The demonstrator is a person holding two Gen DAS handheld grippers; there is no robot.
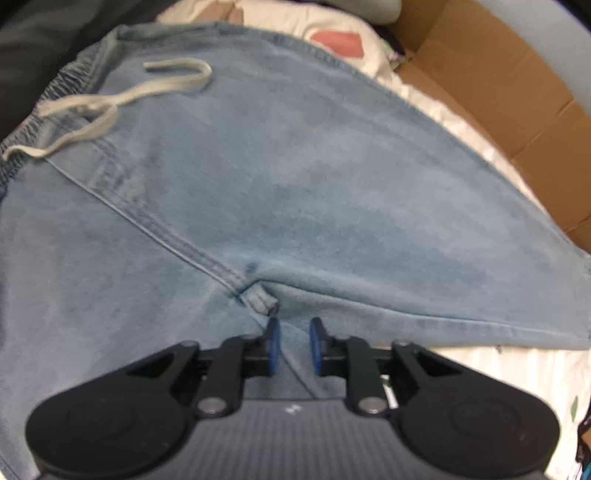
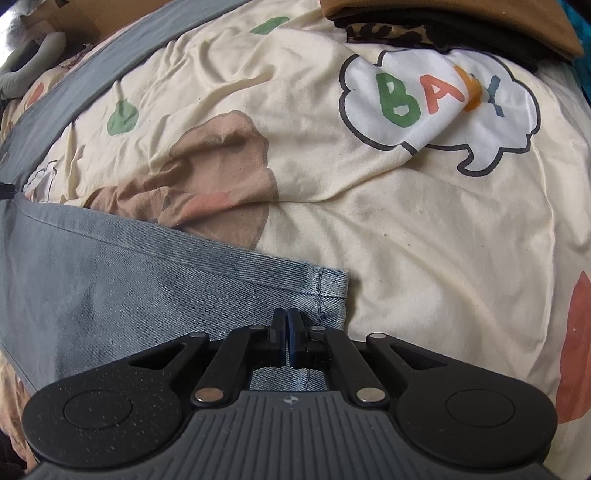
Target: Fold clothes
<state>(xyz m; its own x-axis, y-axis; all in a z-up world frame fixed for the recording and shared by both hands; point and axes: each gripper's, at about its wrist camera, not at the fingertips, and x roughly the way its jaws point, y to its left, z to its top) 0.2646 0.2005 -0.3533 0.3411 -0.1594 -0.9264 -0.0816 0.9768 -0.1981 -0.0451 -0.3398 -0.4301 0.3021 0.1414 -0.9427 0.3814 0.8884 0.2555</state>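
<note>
1. Light-blue denim trousers w/ elastic waist (image 1: 295,177): lie flat on the bed; waistband at far left of the left wrist view, crotch seam junction (image 1: 255,291) just ahead of the left jaws. Pale grey drawstring (image 1: 110,99) lies loose over the waist area.
2. Hemmed leg cuff (image 2: 330,291): seen in the right wrist view, at the leg's end; the leg runs away to the left of that view. Long axis of garment thus runs waist-to-cuff, between the two tools.
3. Right gripper (image 2: 287,321): jaws closed to a thin slit at the cuff; looks pinched on the denim edge, though actual contact is hidden by the blue pads.
4. Left gripper (image 1: 293,332): jaws narrowly apart, holding nothing, just short of the crotch seam, over denim.
5. Judgement: right hand is nearer the free end, so the cuff likely gets carried toward the waist; left is placed to pin or pick up mid-garment.
6. Surroundings: cream cartoon-print bedsheet w/ "BABY" cloud (image 2: 406,221); brown cardboard box (image 1: 498,85) beyond; stacked folded clothes, tan on top (image 2: 461,22).
</note>
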